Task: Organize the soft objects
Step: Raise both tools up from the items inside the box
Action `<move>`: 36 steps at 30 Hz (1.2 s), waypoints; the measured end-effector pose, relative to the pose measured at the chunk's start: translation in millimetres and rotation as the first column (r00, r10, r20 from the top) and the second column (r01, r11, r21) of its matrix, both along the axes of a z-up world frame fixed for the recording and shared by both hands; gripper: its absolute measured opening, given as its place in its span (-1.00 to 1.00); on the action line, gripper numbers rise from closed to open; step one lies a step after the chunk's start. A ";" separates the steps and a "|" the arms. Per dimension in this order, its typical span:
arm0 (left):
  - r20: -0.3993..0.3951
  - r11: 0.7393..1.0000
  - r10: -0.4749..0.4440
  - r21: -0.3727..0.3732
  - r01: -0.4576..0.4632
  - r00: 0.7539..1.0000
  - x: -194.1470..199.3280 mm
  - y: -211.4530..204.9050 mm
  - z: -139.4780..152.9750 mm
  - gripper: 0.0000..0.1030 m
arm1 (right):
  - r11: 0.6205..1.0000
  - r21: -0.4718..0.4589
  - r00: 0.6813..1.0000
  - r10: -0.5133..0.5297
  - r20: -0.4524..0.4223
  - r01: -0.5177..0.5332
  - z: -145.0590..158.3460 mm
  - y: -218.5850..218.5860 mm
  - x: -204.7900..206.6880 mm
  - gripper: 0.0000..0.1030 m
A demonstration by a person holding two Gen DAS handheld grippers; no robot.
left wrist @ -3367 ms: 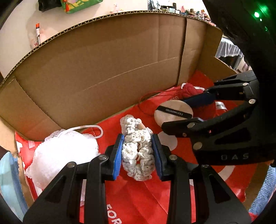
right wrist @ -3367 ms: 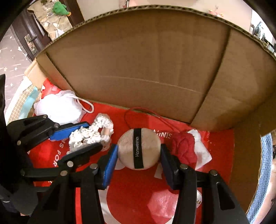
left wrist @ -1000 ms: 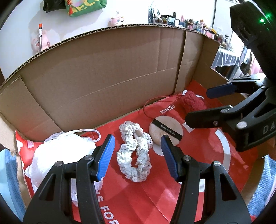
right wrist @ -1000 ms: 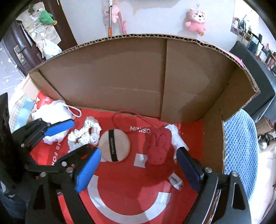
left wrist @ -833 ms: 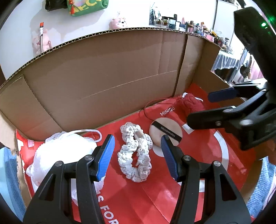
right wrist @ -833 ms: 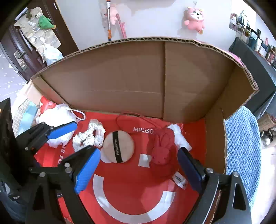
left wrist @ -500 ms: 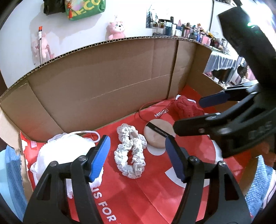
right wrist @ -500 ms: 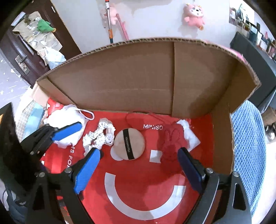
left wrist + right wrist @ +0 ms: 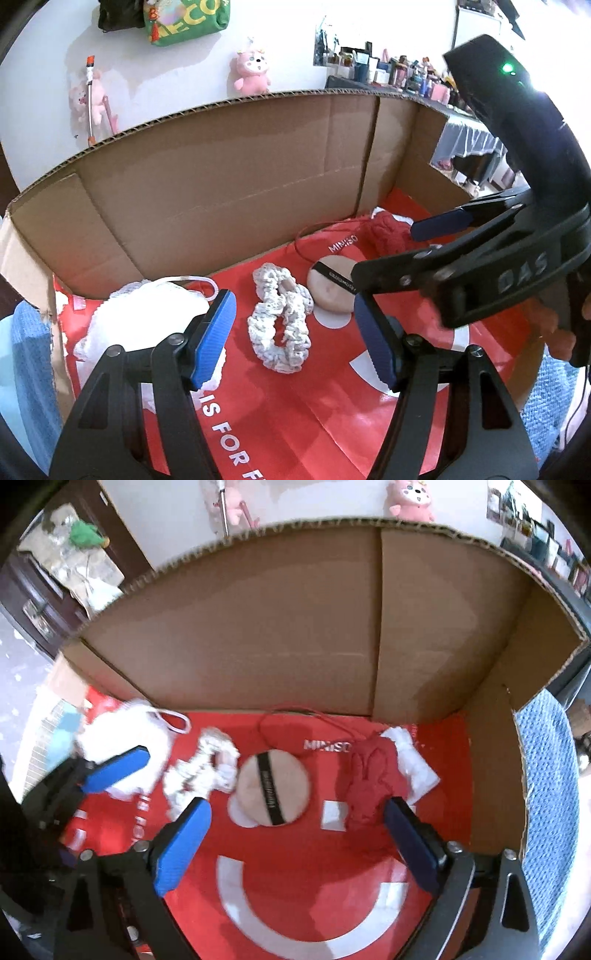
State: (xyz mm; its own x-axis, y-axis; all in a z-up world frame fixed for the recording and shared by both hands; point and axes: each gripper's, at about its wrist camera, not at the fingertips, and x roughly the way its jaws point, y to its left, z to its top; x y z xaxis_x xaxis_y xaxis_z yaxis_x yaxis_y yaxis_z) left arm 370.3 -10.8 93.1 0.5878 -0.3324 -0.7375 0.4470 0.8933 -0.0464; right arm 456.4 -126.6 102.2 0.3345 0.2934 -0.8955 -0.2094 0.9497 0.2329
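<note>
Four soft things lie in a row on a red bag [image 9: 295, 424] inside a cardboard box [image 9: 221, 192]: a white mesh puff [image 9: 155, 314], a white crocheted scrunchie [image 9: 279, 321], a beige powder puff [image 9: 330, 288] with a black band, and a red knitted bunny [image 9: 388, 236]. In the right wrist view the mesh puff [image 9: 122, 738], scrunchie [image 9: 201, 771], powder puff [image 9: 273, 786] and bunny [image 9: 369, 786] show too. My left gripper [image 9: 295, 339] is open and empty, above the scrunchie. My right gripper [image 9: 291, 842] is open wide and empty, above the powder puff.
The box walls [image 9: 295, 627] stand on the far side and right. A white cloth [image 9: 413, 760] lies under the bunny. Blue knitted fabric [image 9: 546, 794] lies outside the box on the right, light blue cloth [image 9: 26, 369] on the left.
Both grippers let go of the scrunchie and the powder puff, opened, and have pulled up and back from the box floor. The objects stay where they lay.
</note>
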 end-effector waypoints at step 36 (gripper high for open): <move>0.013 0.996 0.039 -0.078 -0.038 0.999 -45.6 51.7 25.4 0.35 | 0.997 0.075 1.000 0.001 -0.025 0.001 -14.9 18.5 -6.5 0.96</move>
